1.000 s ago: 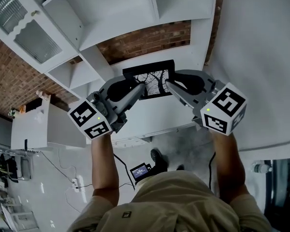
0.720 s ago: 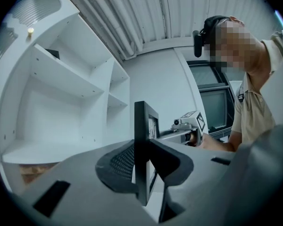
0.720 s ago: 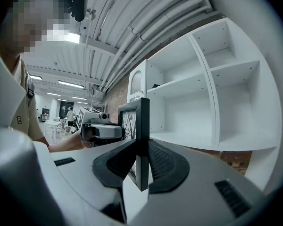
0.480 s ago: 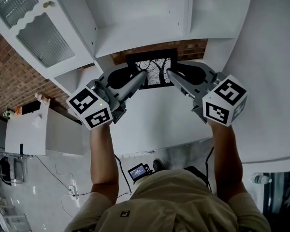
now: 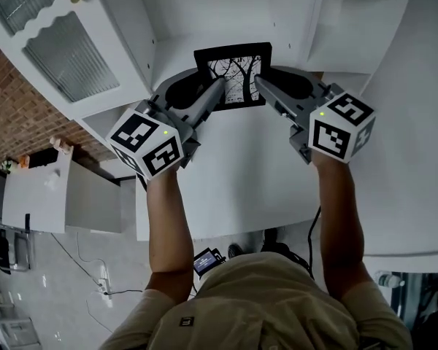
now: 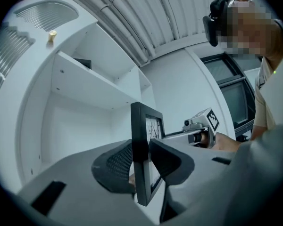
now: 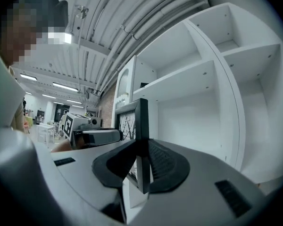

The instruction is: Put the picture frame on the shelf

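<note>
Black picture frame (image 5: pixel 233 75) upright in white shelf (image 5: pixel 226 20) bay | my left tongs (image 5: pixel 219 87) opening around its edge | right tongs (image 5: pixel 260 83) clamp other edge | I should steady it before releasing.

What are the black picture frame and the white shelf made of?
The picture frame: black, smooth, matte rim with square edges, likely painted wood or plastic. The shelf: flat white boards with small fixing holes, probably painted or laminated wood; the look alone leaves it open.

Left tool (image 5: pixel 217 87) opening around frame (image 5: pixel 238 70); right tool (image 5: pixel 263 85) gripping.
</note>
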The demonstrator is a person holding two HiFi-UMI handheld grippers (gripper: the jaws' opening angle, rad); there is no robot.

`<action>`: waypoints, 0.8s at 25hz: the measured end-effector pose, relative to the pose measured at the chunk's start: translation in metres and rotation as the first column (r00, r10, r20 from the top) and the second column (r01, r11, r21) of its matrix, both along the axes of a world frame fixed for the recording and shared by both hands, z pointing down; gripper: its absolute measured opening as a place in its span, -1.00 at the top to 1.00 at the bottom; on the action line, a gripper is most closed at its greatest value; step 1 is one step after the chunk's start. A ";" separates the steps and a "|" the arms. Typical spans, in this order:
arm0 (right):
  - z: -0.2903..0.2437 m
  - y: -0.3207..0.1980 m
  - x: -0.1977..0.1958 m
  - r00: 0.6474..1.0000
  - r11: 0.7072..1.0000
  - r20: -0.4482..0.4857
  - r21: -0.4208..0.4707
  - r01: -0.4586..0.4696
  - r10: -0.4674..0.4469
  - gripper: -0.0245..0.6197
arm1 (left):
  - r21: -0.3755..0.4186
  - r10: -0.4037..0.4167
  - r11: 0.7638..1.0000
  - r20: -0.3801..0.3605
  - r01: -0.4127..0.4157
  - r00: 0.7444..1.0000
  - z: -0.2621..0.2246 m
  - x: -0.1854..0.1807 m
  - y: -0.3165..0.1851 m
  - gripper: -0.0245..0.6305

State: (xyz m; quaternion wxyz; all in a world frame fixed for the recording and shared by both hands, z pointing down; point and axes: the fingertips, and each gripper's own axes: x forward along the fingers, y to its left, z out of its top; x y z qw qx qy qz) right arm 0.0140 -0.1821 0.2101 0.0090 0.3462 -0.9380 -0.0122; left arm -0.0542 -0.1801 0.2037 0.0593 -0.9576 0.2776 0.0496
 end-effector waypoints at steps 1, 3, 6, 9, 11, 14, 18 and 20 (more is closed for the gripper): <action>-0.004 -0.014 -0.003 1.000 1.000 0.004 -0.001 0.008 -0.008 0.69 | 0.004 -0.024 1.000 0.003 0.024 1.000 -0.004 -0.003 -0.012 0.63; -0.009 -0.034 -0.006 1.000 1.000 0.013 0.002 0.018 -0.018 0.69 | 0.011 -0.067 0.998 0.009 0.066 0.998 -0.009 -0.006 -0.030 0.63; -0.013 -0.052 -0.005 1.000 1.000 0.019 0.010 0.022 -0.022 0.69 | 0.015 -0.119 0.993 0.007 0.119 0.993 -0.013 -0.006 -0.046 0.62; -0.014 -0.071 -0.007 0.999 1.000 0.028 0.009 0.026 -0.026 0.68 | 0.013 -0.171 0.985 0.007 0.171 0.985 -0.014 -0.008 -0.066 0.61; -0.012 -0.085 -0.009 0.999 1.000 0.035 0.000 0.024 -0.024 0.68 | 0.011 -0.210 0.978 0.011 0.210 0.978 -0.013 -0.011 -0.080 0.59; -0.009 -0.103 -0.011 0.999 1.000 0.047 -0.010 0.017 -0.017 0.68 | 0.002 -0.249 0.969 0.016 0.249 0.968 -0.012 -0.013 -0.097 0.58; -0.004 -0.129 -0.014 0.999 1.000 0.047 -0.017 -0.002 0.003 0.68 | -0.015 -0.282 0.959 0.023 0.282 0.959 -0.007 -0.015 -0.123 0.57; 0.000 -0.140 -0.015 0.999 1.000 0.045 -0.023 -0.009 0.010 0.68 | -0.028 -0.290 0.957 0.023 0.290 0.957 -0.002 -0.016 -0.134 0.56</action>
